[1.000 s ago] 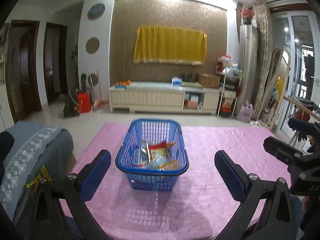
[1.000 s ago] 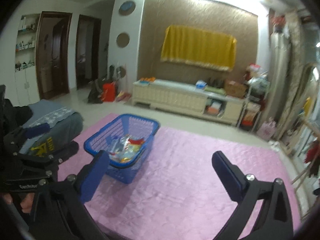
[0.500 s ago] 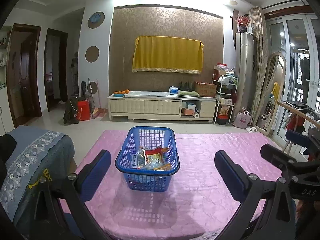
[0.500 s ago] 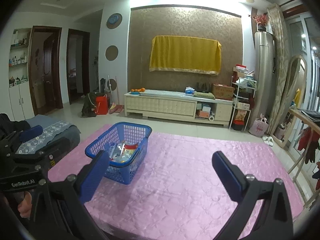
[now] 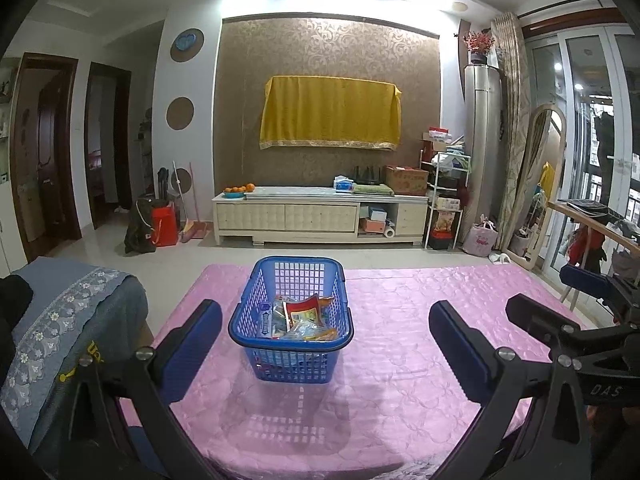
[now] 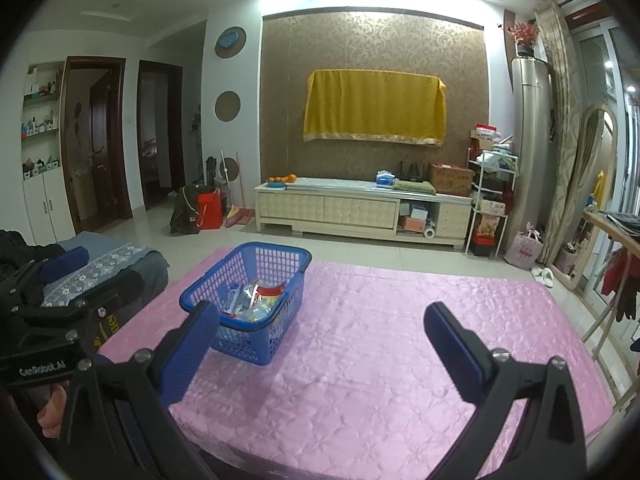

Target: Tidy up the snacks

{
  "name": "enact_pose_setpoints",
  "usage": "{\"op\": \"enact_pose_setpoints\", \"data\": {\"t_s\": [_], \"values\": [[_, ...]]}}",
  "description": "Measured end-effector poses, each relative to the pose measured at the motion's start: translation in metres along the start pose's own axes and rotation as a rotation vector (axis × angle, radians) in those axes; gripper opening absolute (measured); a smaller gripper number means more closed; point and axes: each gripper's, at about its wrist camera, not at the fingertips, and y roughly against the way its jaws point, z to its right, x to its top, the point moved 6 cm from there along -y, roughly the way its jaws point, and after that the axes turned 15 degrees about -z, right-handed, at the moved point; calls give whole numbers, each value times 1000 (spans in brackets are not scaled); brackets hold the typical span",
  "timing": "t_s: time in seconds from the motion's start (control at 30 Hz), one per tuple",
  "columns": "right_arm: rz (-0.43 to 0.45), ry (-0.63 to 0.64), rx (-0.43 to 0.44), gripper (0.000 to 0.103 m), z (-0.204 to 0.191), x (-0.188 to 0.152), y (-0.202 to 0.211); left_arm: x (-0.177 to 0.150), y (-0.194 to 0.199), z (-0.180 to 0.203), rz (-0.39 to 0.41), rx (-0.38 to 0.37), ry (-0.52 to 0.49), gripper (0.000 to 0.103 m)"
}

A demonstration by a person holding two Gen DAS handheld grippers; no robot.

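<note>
A blue plastic basket [image 5: 291, 360] stands on the pink tablecloth [image 5: 400, 360], holding several snack packets [image 5: 302, 318]. It also shows in the right wrist view [image 6: 256, 346], with the snack packets [image 6: 256, 300] inside. My left gripper [image 5: 326, 344] is open and empty, pulled back near the table's front edge with the basket between and beyond its fingers. My right gripper [image 6: 322, 340] is open and empty, to the right of the basket over the pink tablecloth [image 6: 380, 360]. The right gripper also shows at the right edge of the left wrist view [image 5: 560, 304].
A grey-blue covered seat [image 5: 68, 320] stands left of the table. A cream TV cabinet [image 5: 320, 216] lines the far wall beyond bare floor. A shelf rack [image 5: 444, 200] and a wooden rail with clothes [image 5: 592, 232] are at the right.
Both grippers have drawn back and tilted up from the basket, so it looks smaller and farther. Both stay open. The basket has not moved.
</note>
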Motion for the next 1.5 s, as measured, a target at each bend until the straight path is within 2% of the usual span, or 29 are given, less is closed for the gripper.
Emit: {"op": "enact_pose_setpoints", "data": {"t_s": [1.5], "values": [[-15, -12, -19, 103, -3, -5, 2, -3, 9, 6, -13, -12, -20, 103]]}}
